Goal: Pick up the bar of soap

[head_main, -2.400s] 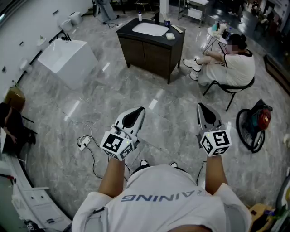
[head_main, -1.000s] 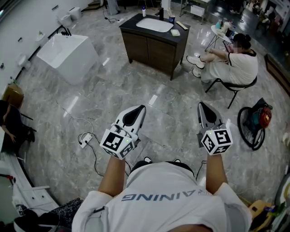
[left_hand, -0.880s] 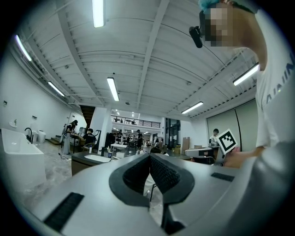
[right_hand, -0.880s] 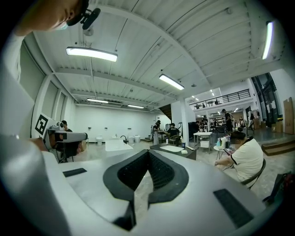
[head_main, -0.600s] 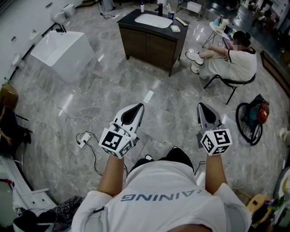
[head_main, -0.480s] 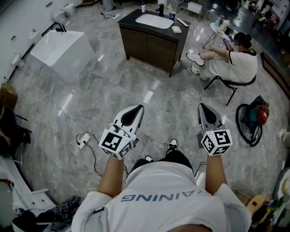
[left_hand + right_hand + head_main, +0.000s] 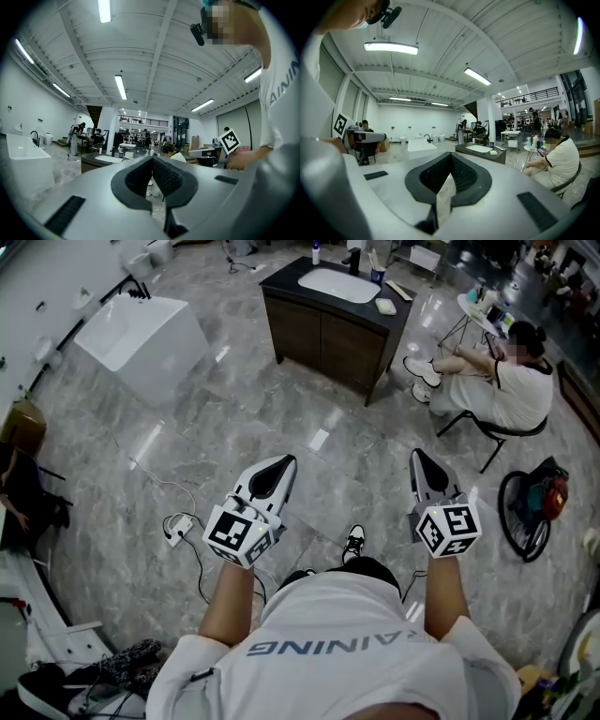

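The bar of soap (image 7: 385, 307) is a small pale block on the right end of a dark vanity top (image 7: 405, 298), far ahead of me beside a white sink basin (image 7: 337, 284). The right gripper view also catches the soap (image 7: 493, 152) on that counter. My left gripper (image 7: 281, 468) and right gripper (image 7: 419, 462) are held out over the marble floor, side by side and far short of the vanity. Both point forward with their jaws shut and nothing between them. In the gripper views, the left gripper (image 7: 151, 158) and the right gripper (image 7: 451, 154) show their tips meeting.
A white bathtub (image 7: 141, 343) stands at the left. A person sits on a chair (image 7: 506, 395) right of the vanity, by a small round table (image 7: 483, 315). A power strip with cable (image 7: 176, 526) lies on the floor at left, a dark bag (image 7: 530, 512) at right.
The person has stepped forward, and a shoe now shows below the grippers. The vanity and bathtub have shifted right in the head view. Both grippers keep their pose, shut.
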